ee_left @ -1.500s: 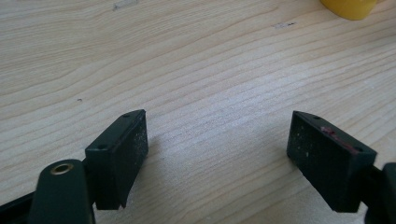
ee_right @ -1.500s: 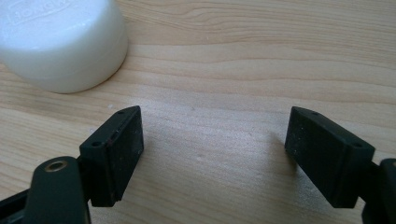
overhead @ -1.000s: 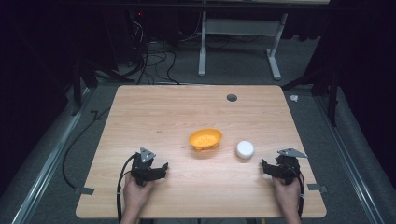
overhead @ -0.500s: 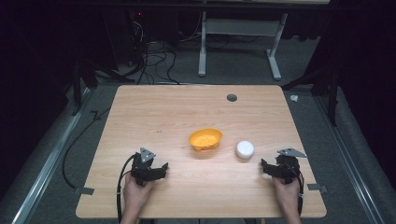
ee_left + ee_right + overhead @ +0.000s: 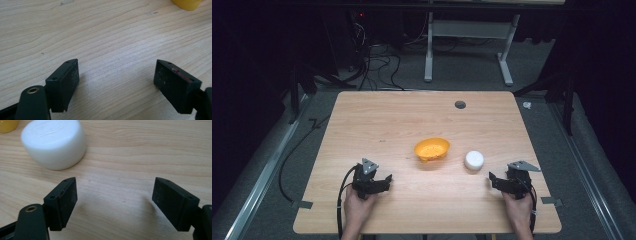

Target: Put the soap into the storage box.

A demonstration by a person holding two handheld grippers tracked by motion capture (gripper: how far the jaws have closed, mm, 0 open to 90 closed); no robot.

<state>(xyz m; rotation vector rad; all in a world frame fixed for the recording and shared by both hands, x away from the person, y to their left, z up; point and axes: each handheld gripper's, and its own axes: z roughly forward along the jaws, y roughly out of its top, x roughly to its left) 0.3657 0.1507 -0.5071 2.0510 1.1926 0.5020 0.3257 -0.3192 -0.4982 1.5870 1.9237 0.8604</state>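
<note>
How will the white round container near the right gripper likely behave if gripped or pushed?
The white container looks squat and flat-based, so it would probably slide, not tip. Its smooth, glossy rounded wall may slip between the jaws. It seems rigid plastic, likely light.

Bowl (image 5: 432,149) on table (image 5: 377,120), near middle. Round tub (image 5: 474,160) on table just right of bowl, apart from it, slightly nearer person. Left hand-held gripper (image 5: 384,181) at near edge, left of bowl, well apart from it. Right hand-held gripper (image 5: 492,180) at near edge, right of tub, near it. Grommet hole (image 5: 460,104) toward far edge, behind tub. Floor cables (image 5: 372,70) beyond table's far left.
</note>
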